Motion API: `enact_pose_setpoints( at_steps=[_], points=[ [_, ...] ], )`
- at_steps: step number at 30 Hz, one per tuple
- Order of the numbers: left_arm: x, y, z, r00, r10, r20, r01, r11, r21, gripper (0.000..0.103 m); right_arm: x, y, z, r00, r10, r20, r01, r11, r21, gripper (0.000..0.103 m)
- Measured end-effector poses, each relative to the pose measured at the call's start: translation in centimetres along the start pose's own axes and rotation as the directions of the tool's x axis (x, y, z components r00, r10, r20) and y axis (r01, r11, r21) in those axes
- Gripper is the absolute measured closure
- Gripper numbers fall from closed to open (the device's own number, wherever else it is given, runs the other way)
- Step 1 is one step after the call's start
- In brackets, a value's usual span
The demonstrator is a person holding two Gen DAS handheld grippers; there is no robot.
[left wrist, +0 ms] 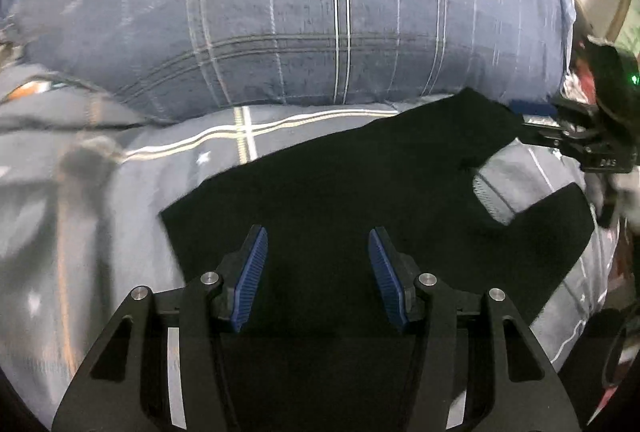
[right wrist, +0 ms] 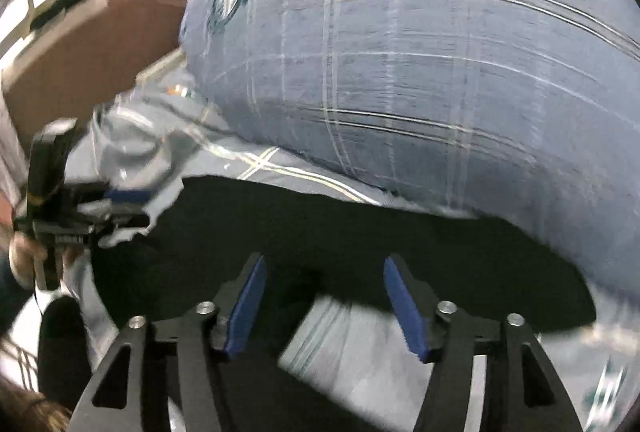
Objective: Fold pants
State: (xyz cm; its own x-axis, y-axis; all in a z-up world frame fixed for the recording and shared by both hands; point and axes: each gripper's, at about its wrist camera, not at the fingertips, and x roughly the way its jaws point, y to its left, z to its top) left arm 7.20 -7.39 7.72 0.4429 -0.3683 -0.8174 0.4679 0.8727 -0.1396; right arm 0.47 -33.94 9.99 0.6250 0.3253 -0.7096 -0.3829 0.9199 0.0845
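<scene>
Black pants (left wrist: 360, 192) lie spread on a bed sheet (left wrist: 100, 212) of pale grey-blue with white and tan stripes. They sit directly under and ahead of the left hand-held gripper (left wrist: 318, 274), whose blue-padded fingers (left wrist: 252, 276) stand wide apart with nothing between them, hovering over the dark cloth. Beyond the pants, a big blue plaid pillow (left wrist: 300, 12) rests on the sheet, its lower edge just behind the far edge of the cloth.

In the right wrist view, the right hand-held gripper (right wrist: 324, 302) is likewise spread open and empty, its blue pads (right wrist: 404, 304) above the near edge of the pants (right wrist: 360, 232), where a strip of sheet (right wrist: 352, 344) shows between the fingers. The pillow (right wrist: 420, 52) fills the space ahead of it. Off to its left the other gripper (right wrist: 124, 206) appears at the pants' edge, blurred, so whether it touches the cloth cannot be told. A brown headboard (right wrist: 100, 44) runs behind the pillow at upper left.
</scene>
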Motion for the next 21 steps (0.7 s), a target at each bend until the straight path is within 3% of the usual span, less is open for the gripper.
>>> enact_pose_setpoints(
  at_steps=[7,14,18,20,21],
  points=[
    [5.4,2.2,3.3,0.997,0.009,-0.072,-0.002,0.995,0.096,0.050,8.1,-0.6,3.3,0.992,-0.036,-0.123,0.005,0.971,-0.240,0.040],
    [9.5,3.5,4.8,0.991,0.016,-0.135,0.013,0.977,0.211,0.049,13.7,-1.5,4.3,0.968,-0.020,-0.250,-0.067,0.941,-0.333,0.040],
    [10.6,3.4,5.6,0.989,-0.013,-0.148,0.050,0.967,0.248,0.037,15.8,-2.2,4.4,0.946,0.014,-0.324,-0.125,0.938,-0.324,0.040],
    [11.0,2.8,5.7,0.992,0.025,-0.122,0.013,0.954,0.300,0.023,16.3,-2.7,4.7,0.938,0.042,-0.344,-0.150,0.944,-0.293,0.040],
    [11.0,2.6,5.7,0.993,0.033,-0.112,0.005,0.947,0.322,0.022,16.3,-2.9,4.7,0.935,0.052,-0.350,-0.159,0.945,-0.285,0.040]
  ],
)
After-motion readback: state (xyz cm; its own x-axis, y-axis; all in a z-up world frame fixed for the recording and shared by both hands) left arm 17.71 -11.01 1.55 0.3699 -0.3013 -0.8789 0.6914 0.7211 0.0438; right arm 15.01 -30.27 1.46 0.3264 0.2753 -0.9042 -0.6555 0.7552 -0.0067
